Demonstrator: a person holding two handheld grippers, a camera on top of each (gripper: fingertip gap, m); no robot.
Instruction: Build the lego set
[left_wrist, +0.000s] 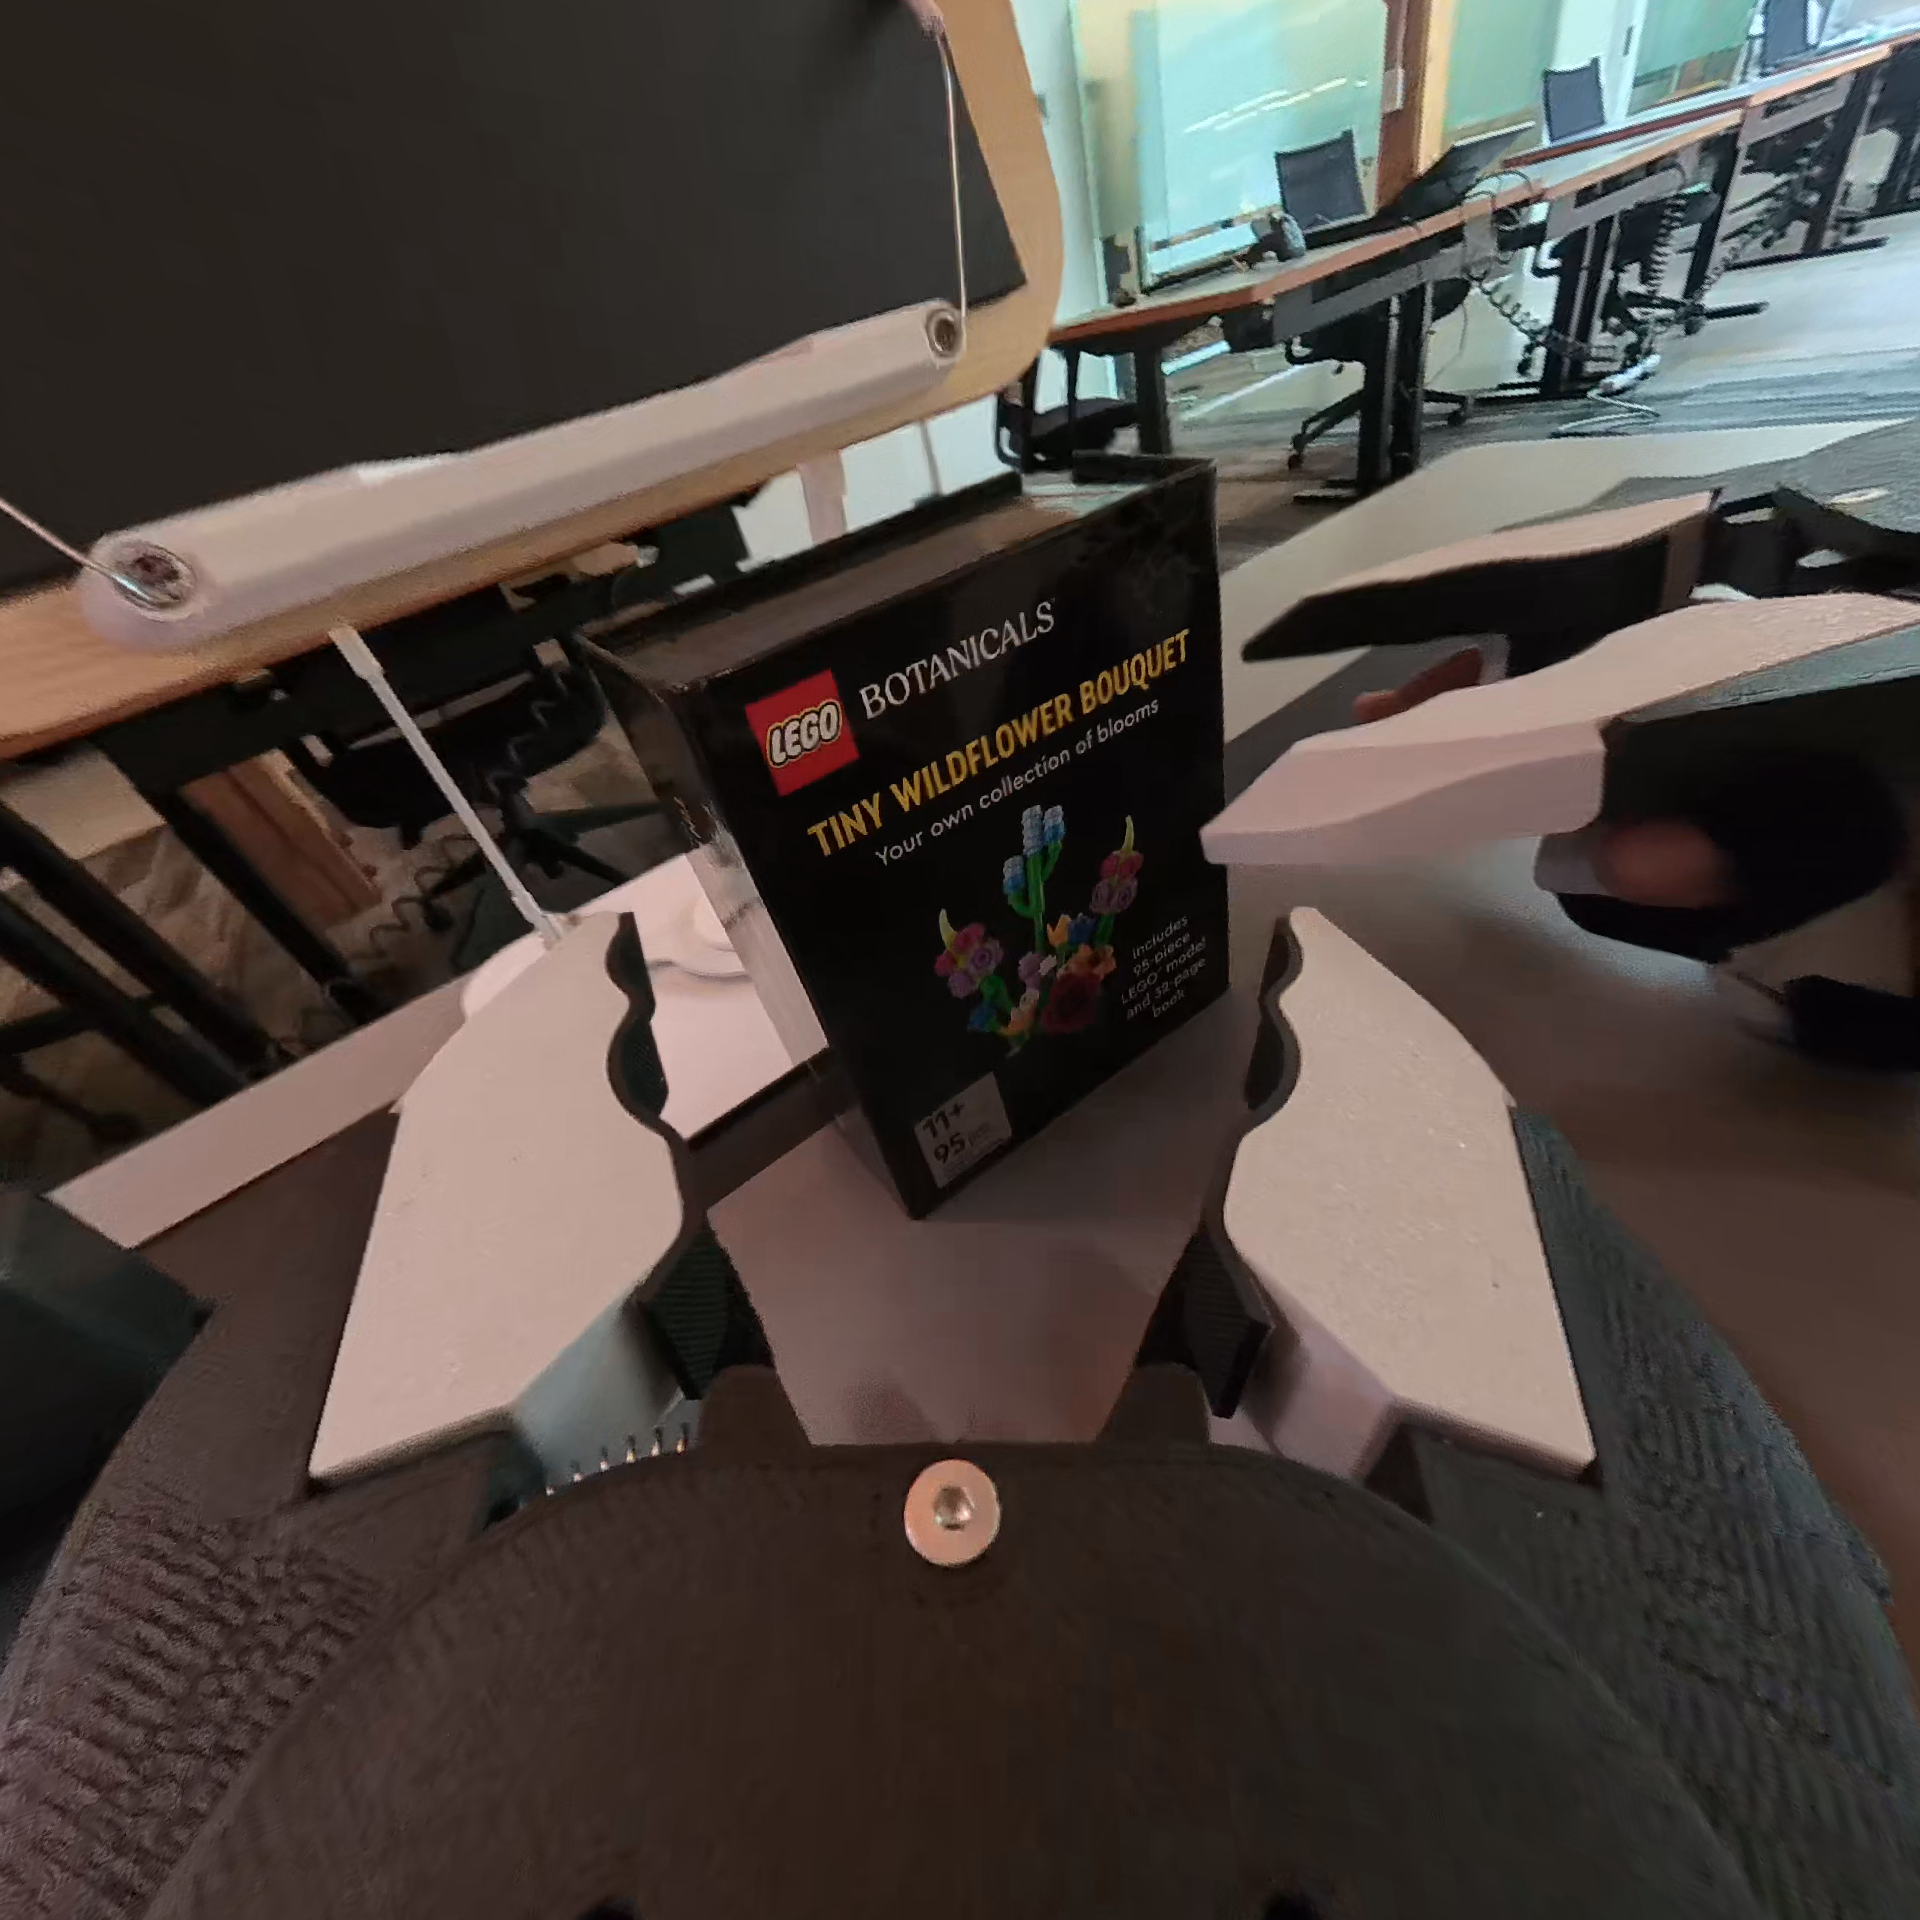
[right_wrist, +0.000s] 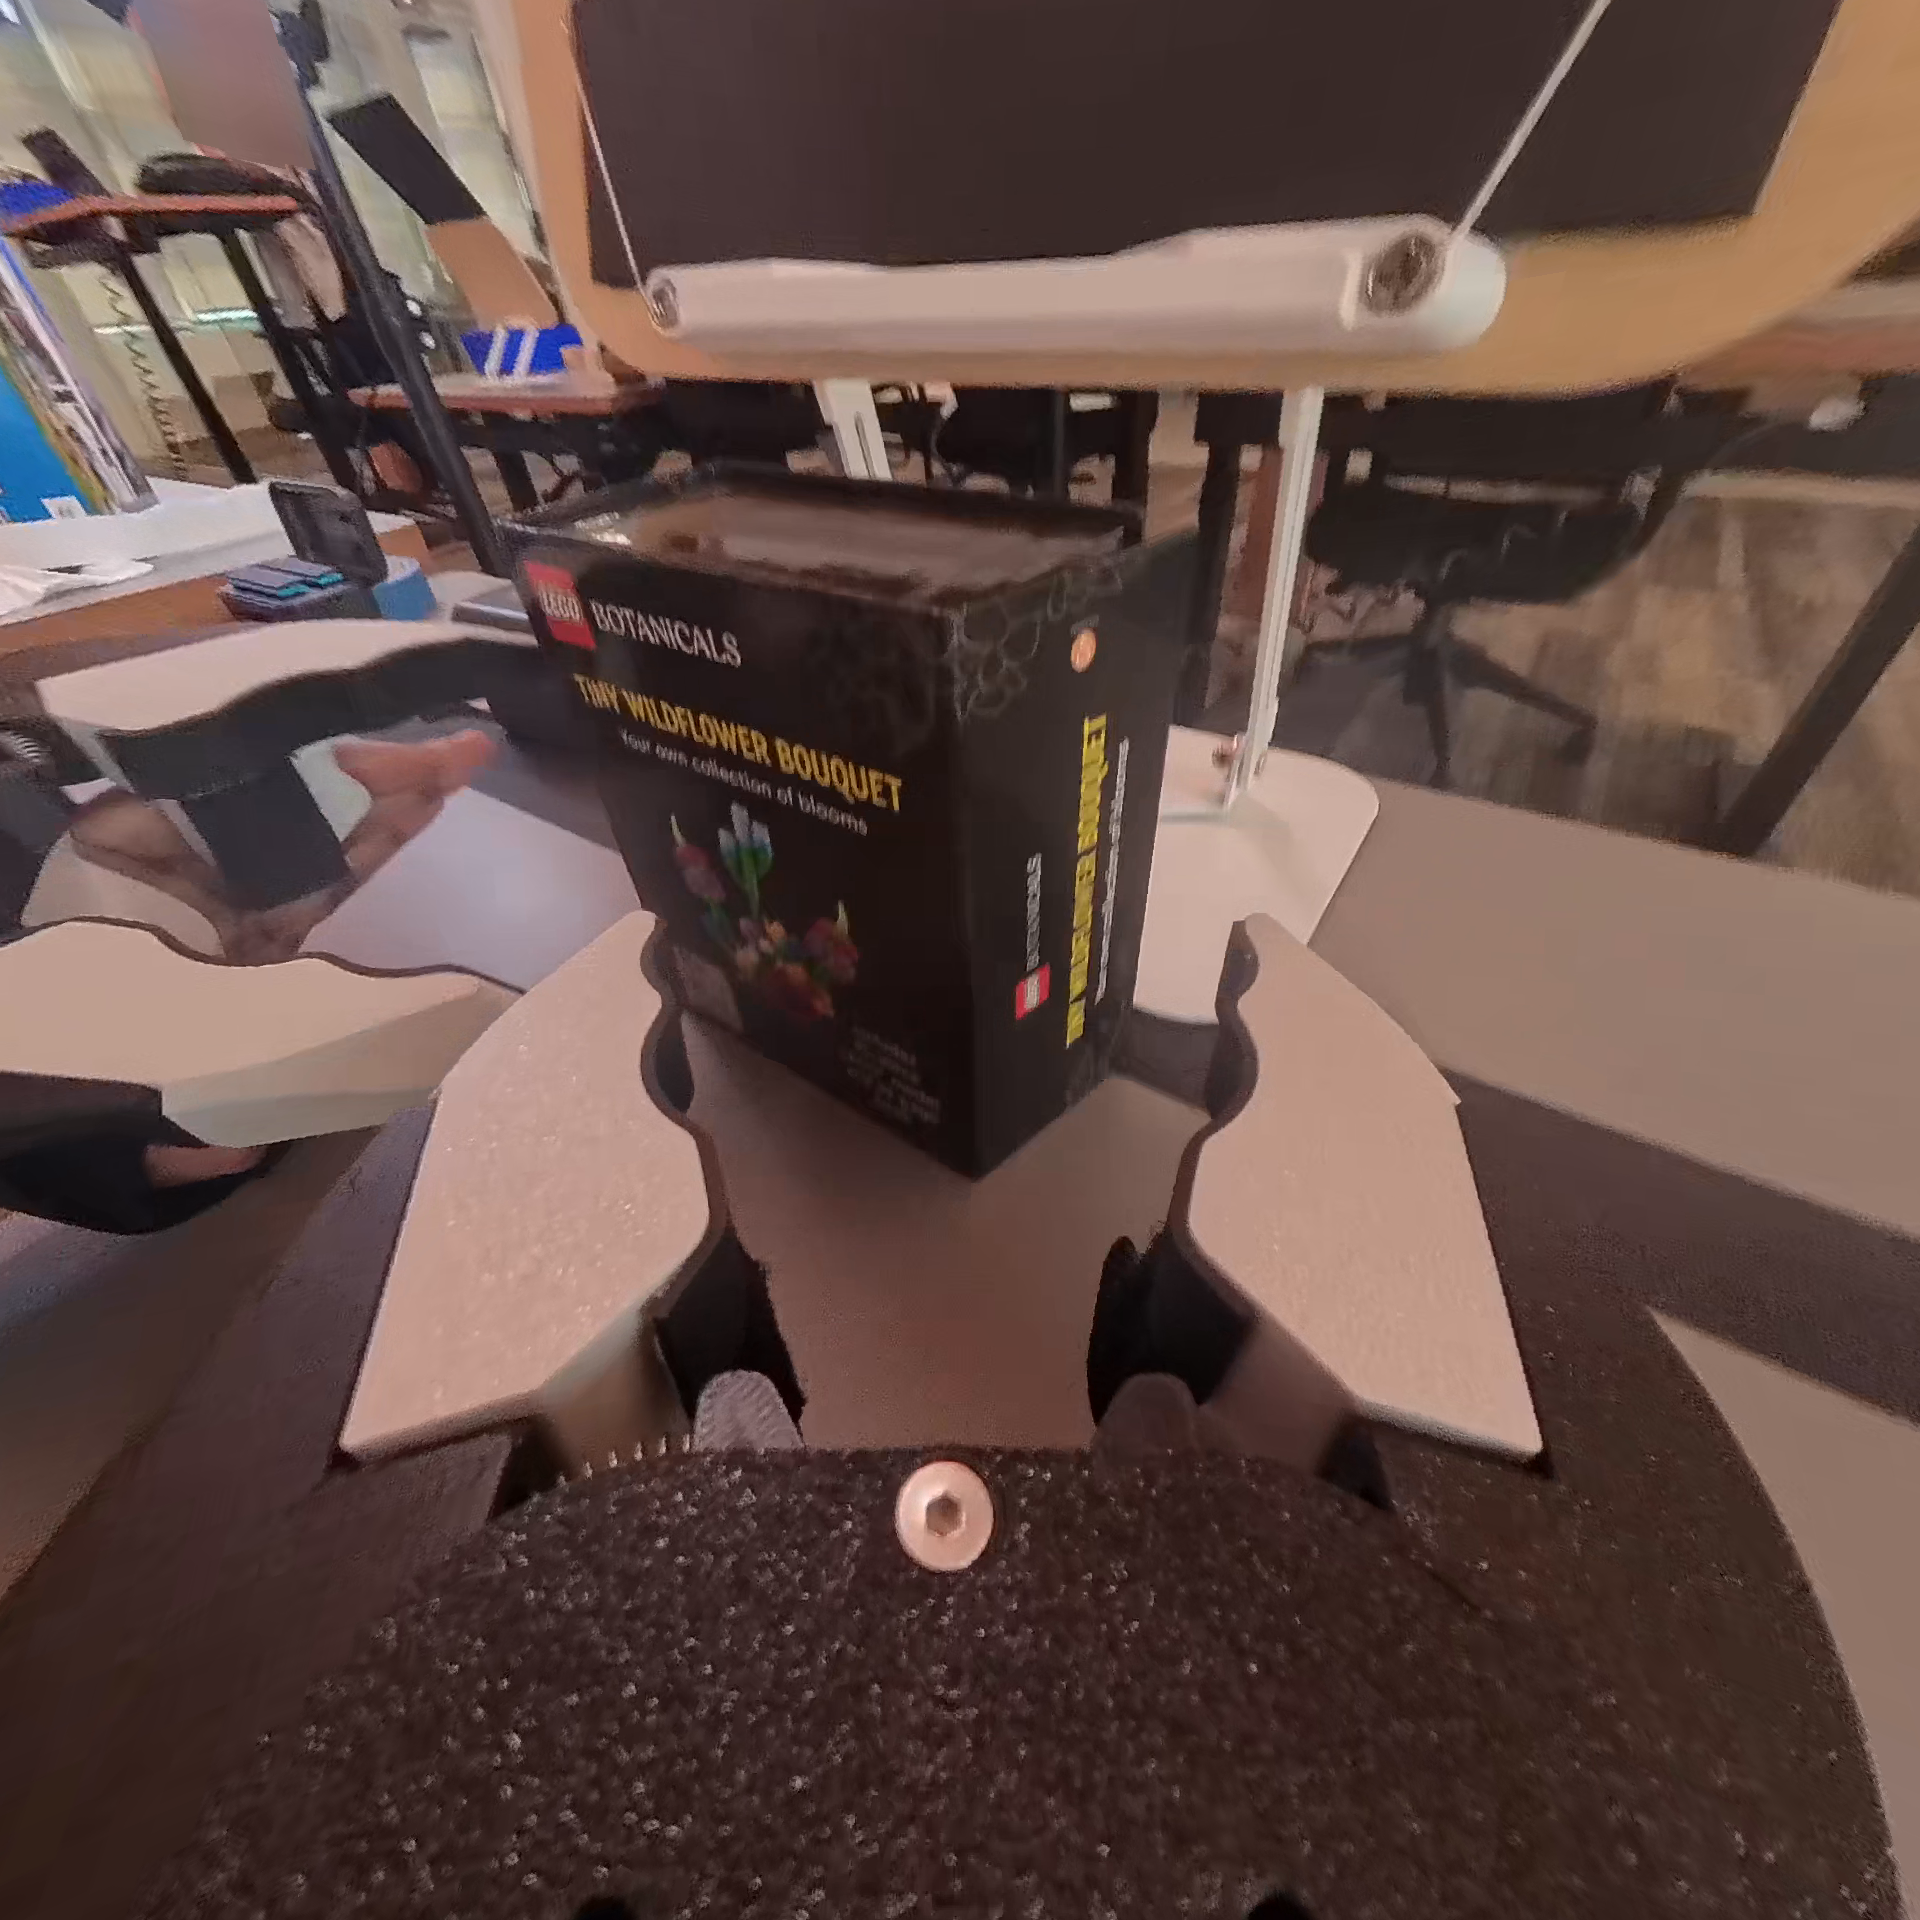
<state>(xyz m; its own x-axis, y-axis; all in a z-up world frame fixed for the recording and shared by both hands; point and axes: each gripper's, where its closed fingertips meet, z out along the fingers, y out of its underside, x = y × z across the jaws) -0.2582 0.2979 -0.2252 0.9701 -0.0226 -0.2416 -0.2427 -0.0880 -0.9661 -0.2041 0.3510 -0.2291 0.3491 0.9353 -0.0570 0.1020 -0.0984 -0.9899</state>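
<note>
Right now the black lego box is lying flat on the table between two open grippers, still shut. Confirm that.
One thing is wrong: the black lego box is not lying flat. It stands upright on the table, as the left wrist view shows. The rest holds: it appears shut, and the left gripper and right gripper are both open, touching nothing.

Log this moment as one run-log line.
stage: approach | lego box: upright, closed, on table | left claw: open, empty | right claw: open, empty
</note>
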